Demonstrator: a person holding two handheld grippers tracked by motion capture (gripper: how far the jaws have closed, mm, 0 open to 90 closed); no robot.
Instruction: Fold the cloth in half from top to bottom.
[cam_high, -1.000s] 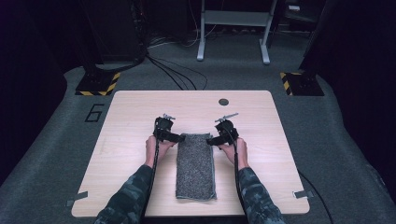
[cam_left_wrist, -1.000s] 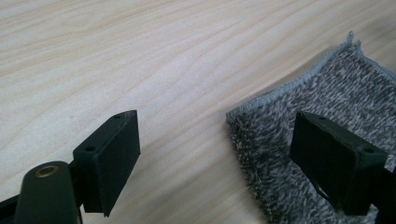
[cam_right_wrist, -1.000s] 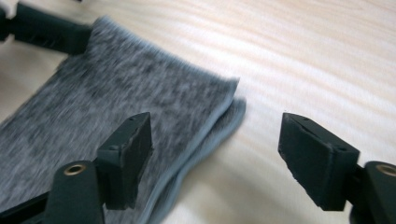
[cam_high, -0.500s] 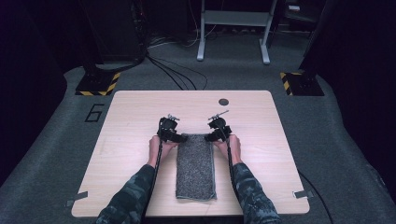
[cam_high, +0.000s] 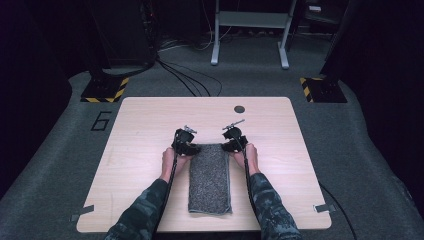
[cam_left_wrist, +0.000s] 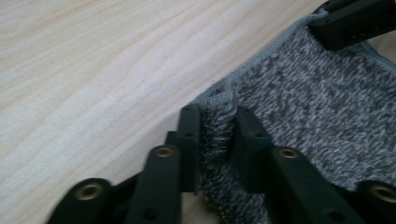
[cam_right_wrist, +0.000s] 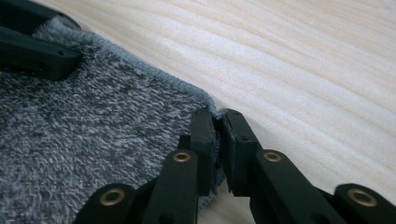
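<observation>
A grey folded towel (cam_high: 210, 177) lies lengthwise on the wooden surface (cam_high: 140, 125), its far edge between my hands. My left gripper (cam_left_wrist: 215, 140) has just been closing, and its fingers now pinch a raised fold at the towel's far left corner. My right gripper (cam_right_wrist: 218, 144) (also just closing) has its fingers clamped narrowly on the far right corner's hem.

Speckled grey towel (cam_high: 209, 177), pale wood-grain table (cam_high: 140, 130)
</observation>
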